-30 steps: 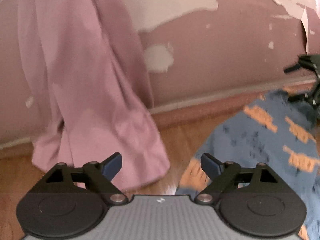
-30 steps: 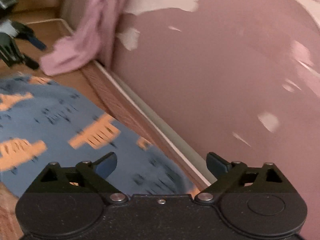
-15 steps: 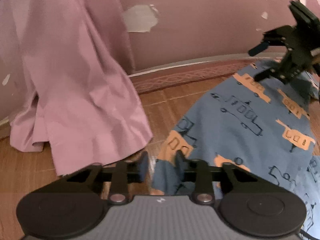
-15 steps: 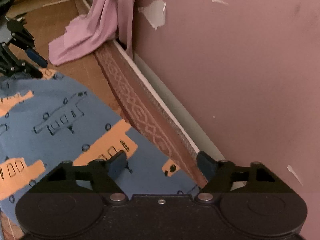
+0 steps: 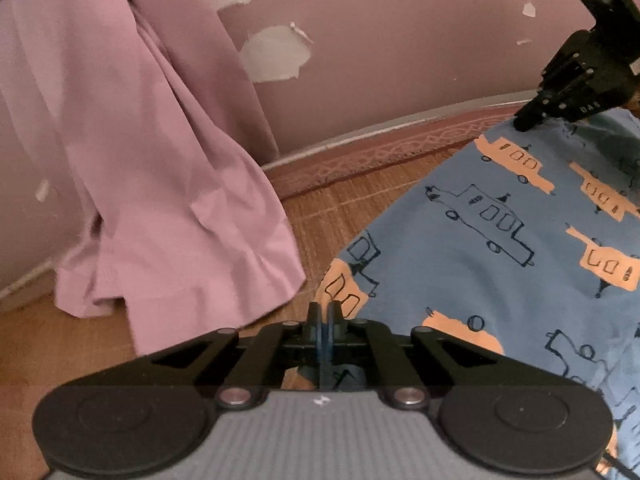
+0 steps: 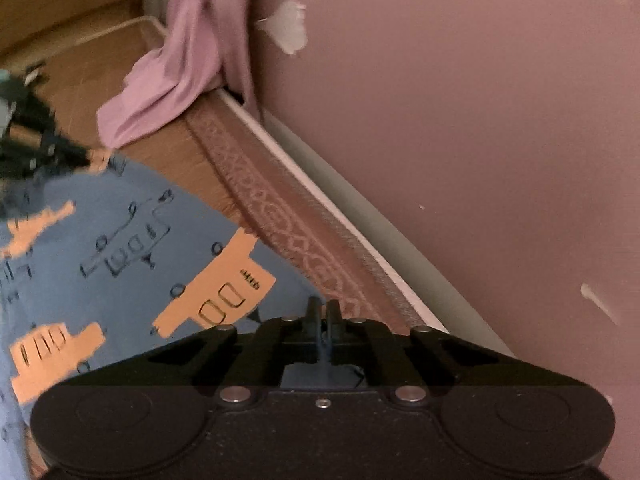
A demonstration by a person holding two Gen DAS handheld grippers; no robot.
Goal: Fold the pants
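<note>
With the left gripper [image 5: 322, 312] and the right gripper [image 6: 323, 310] each clamped on a corner of the blue printed pants [image 5: 500, 248], which lie spread on the wooden floor [image 5: 332, 216] near the wall, folding appears barely begun.

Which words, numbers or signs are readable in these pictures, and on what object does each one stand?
No text can be read with certainty.
Right claw: small white characters on its black body, too blurred to read.
Left claw: a tiny white emblem on its grey housing, no letters.
Pants: only drawn vehicles, no words.
</note>
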